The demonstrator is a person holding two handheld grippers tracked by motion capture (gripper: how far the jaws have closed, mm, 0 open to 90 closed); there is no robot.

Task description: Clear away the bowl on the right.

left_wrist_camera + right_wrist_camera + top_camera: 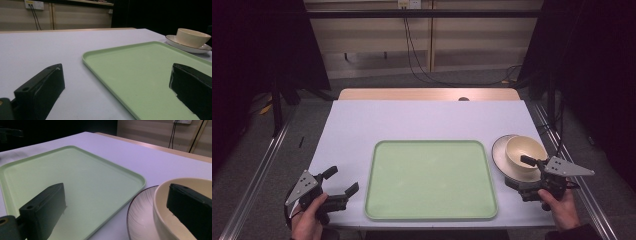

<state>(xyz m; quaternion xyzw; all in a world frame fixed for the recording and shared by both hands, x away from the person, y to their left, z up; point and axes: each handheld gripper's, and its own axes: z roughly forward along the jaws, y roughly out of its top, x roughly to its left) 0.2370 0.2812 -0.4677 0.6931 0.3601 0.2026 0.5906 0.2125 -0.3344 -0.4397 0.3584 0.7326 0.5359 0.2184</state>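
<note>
**Bowl approached at the right of the tray; grasp not yet made**

Bench [362, 125]: covered in pale sheet; all items below are carried on it.

Tray [430, 180]: green, rimmed, taken as the landmark. Nothing is held in it.

Plate [499, 156]: white with a dark rim, set just right of the tray's far right corner. The bowl is carried on it.

Bowl [525, 151]: cream, upright on the plate; its inside appears empty.

Right gripper [526, 174]: placed right of the tray, at the bowl's near side. Its jaws are spread wide; in the right gripper view one jaw is seen over the bowl's [185, 207] mouth, the other outside the wall above the tray [75, 182]. No pressure on the rim is seen.

Left gripper [341, 181]: held left of the tray's near corner, jaws apart, nothing between them.

Step judged in hand: the reach for the bowl's rim. The next move is judged to call for the jaws to be lowered astride the wall and closed on it, so that the plate is not dragged along.
</note>
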